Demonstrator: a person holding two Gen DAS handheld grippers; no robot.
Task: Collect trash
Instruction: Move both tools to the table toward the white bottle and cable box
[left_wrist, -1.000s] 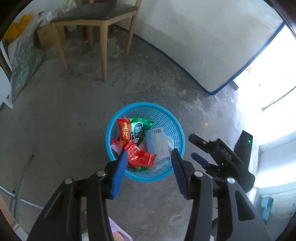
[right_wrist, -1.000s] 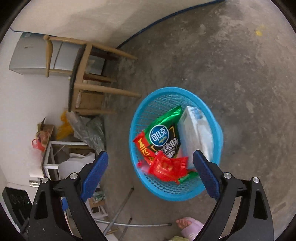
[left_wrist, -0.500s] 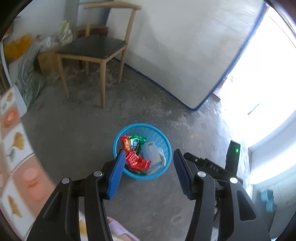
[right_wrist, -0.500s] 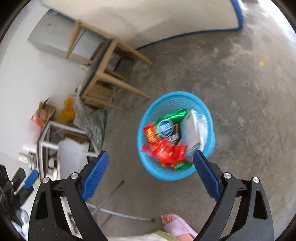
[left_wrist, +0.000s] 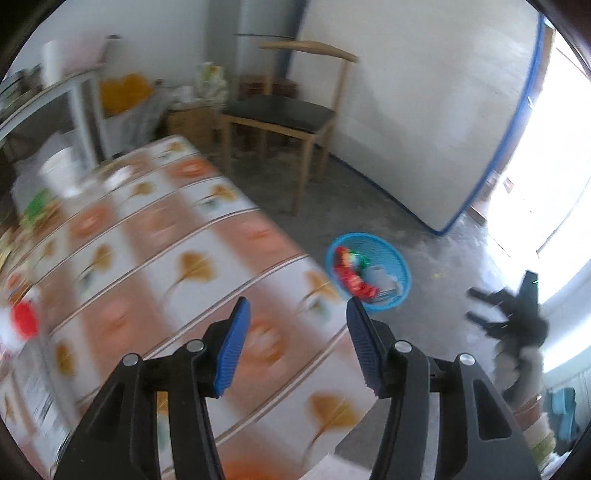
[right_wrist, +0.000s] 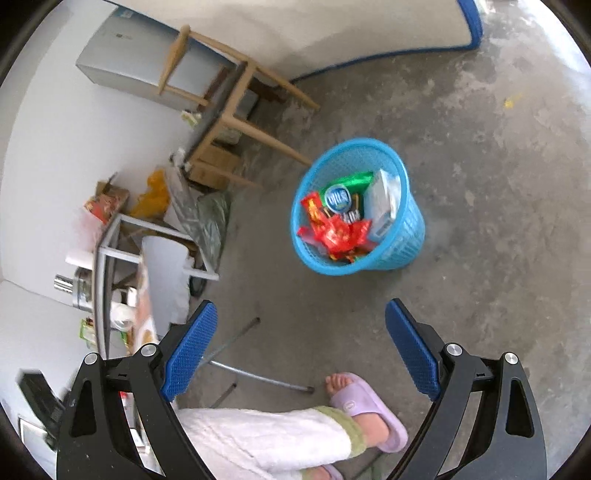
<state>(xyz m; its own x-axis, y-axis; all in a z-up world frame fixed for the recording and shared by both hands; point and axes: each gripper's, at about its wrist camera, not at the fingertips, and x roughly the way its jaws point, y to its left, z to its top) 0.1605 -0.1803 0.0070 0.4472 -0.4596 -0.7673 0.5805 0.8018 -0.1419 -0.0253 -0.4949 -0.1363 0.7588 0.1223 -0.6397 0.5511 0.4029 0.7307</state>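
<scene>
Round blue mesh basket (right_wrist: 402, 236), crinkled wrappers (right_wrist: 338, 232)

Daylight pours in from the doorway (left_wrist: 546, 177) on the right of the left wrist view and blows out to pure white. The counter (left_wrist: 155, 236) is smeared with motion blur. The right wrist view is sharper and evenly lit, with fisheye bending and dark corners.

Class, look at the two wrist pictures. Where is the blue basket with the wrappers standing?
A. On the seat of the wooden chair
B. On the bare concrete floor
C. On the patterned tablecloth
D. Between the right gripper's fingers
B: the blue basket rests on the grey floor, clear of the chair.
</scene>
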